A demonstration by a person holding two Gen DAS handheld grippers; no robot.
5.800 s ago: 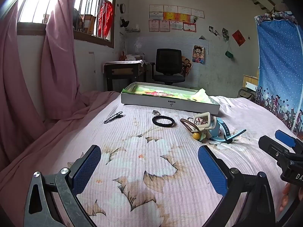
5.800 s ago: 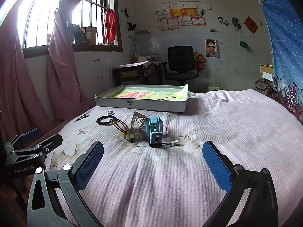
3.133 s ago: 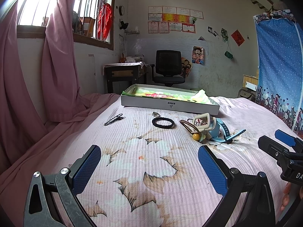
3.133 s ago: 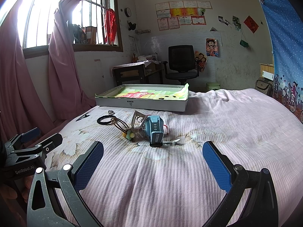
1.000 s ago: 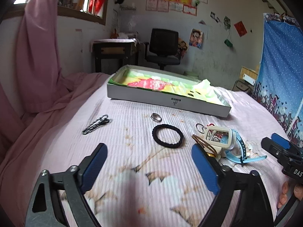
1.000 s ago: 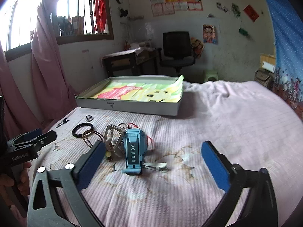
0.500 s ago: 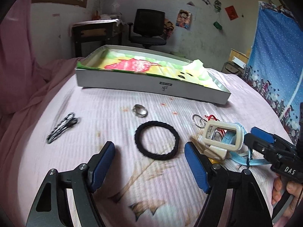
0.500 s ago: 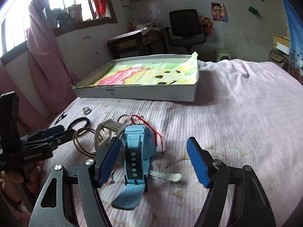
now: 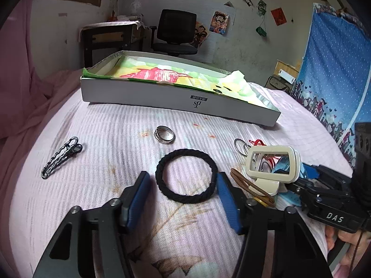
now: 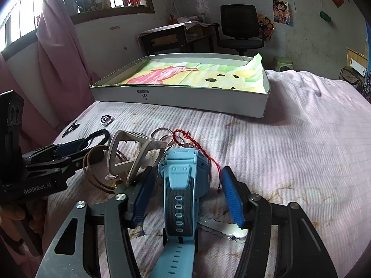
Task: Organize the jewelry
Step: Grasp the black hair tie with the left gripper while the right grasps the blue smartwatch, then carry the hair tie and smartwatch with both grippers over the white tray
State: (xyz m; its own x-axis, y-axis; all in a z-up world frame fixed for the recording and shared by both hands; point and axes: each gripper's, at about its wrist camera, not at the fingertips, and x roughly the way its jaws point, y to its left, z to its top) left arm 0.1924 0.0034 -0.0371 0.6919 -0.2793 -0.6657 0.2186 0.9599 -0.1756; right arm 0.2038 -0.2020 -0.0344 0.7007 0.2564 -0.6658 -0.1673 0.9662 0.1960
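Note:
On the pink bedspread, my left gripper (image 9: 184,191) is open with its blue pads on either side of a black hair tie (image 9: 186,179), close to touching. My right gripper (image 10: 185,190) is open and straddles a light blue watch (image 10: 182,185). Beside the watch lie a cream rectangular clip (image 10: 133,153), brown hair bands (image 10: 97,164), a red string bracelet (image 10: 197,146), silver rings (image 10: 162,133) and a silver hair clip (image 10: 222,228). A metal ring (image 9: 164,134) and a black hairpin (image 9: 61,156) lie farther left. A shallow white box (image 9: 176,97) lined with colourful paper stands behind.
The box (image 10: 180,97) spans the far side of the bed. A pink curtain (image 10: 58,69) hangs at the left, with a dark desk (image 9: 111,37) and black office chair (image 9: 176,34) behind the bed. A blue curtain (image 9: 336,74) hangs at right.
Both grippers moved forward and down toward the bed and narrowed. The left one now brackets the hair tie; the right one now straddles the blue watch.

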